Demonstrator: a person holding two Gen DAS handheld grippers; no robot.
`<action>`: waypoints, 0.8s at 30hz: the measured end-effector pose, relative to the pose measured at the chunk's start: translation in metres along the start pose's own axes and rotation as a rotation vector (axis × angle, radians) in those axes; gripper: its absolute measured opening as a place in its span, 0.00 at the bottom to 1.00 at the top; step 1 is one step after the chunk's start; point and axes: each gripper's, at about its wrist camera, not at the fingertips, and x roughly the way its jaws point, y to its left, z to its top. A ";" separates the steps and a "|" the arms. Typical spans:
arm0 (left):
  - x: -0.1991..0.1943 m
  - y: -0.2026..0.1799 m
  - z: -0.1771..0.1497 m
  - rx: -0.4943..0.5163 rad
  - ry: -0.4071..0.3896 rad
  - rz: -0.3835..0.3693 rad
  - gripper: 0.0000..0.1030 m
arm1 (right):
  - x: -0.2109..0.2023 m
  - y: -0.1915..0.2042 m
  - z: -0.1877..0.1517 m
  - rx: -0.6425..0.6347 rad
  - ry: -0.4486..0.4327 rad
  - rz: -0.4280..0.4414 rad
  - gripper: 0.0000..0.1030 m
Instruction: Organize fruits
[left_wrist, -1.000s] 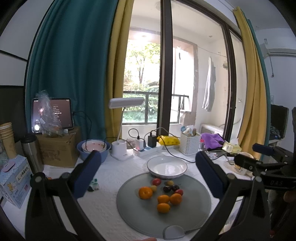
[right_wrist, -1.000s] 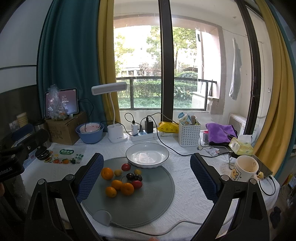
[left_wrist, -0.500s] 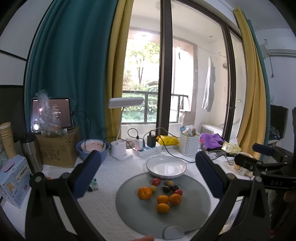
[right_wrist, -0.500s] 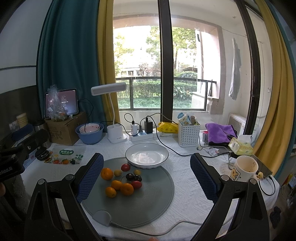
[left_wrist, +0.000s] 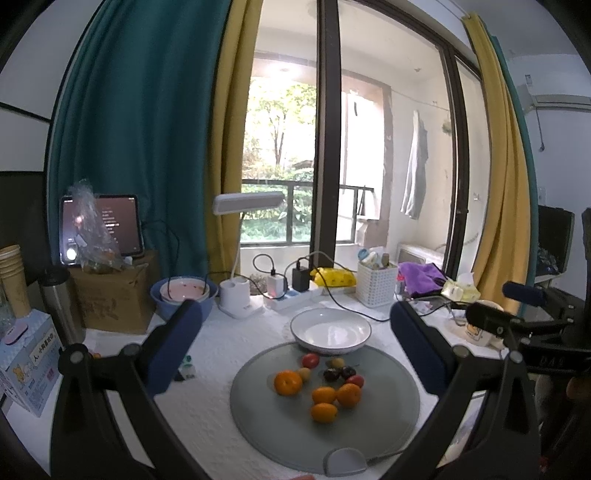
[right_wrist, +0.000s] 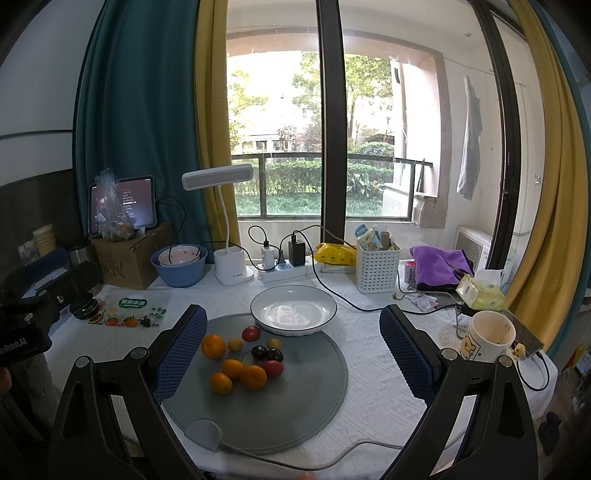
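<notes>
Hovering above the near edge of the table (right_wrist: 369, 373), the left gripper (left_wrist: 295, 347) and the right gripper (right_wrist: 291, 350) both stand with their blue-padded fingers spread wide and nothing between them. A round grey mat (right_wrist: 295, 406) lies at the middle of the white tablecloth, reaching toward its near edge, and the fruits sit loose on the mat's far half. In the right wrist view 4 oranges show: 1 orange (right_wrist: 213, 346) nearest the mat's left edge, and 3 more (right_wrist: 253, 377) clustered closer to the mat's centre. A red tomato (right_wrist: 251, 333) lies just beside the white bowl (right_wrist: 293, 312), which is empty and overlaps the mat's far edge. 2 small yellow fruits (right_wrist: 235, 345) sit near the tomato, 2 dark cherries (right_wrist: 266, 353) touch each other at the middle of the group, and another red tomato (right_wrist: 273, 368) rests against the orange cluster. From the left wrist view the same fruits (left_wrist: 321, 384) lie between the finger pads, well apart from either one. Along the far edge of the table stand a blue basin (right_wrist: 178, 266), a white desk lamp (right_wrist: 229, 266), a power strip (right_wrist: 282, 271) and a white basket (right_wrist: 377, 267); a mug (right_wrist: 487, 338) sits near the right edge.
</notes>
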 end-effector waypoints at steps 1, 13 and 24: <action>0.001 -0.001 0.000 0.000 -0.001 0.000 1.00 | 0.000 0.000 0.000 -0.001 0.000 0.000 0.94; -0.001 -0.001 0.001 -0.001 -0.002 -0.007 1.00 | 0.001 0.000 0.000 -0.001 0.000 0.000 0.94; 0.000 0.001 0.000 -0.007 0.016 -0.016 1.00 | 0.001 0.001 0.000 -0.001 0.001 0.000 0.94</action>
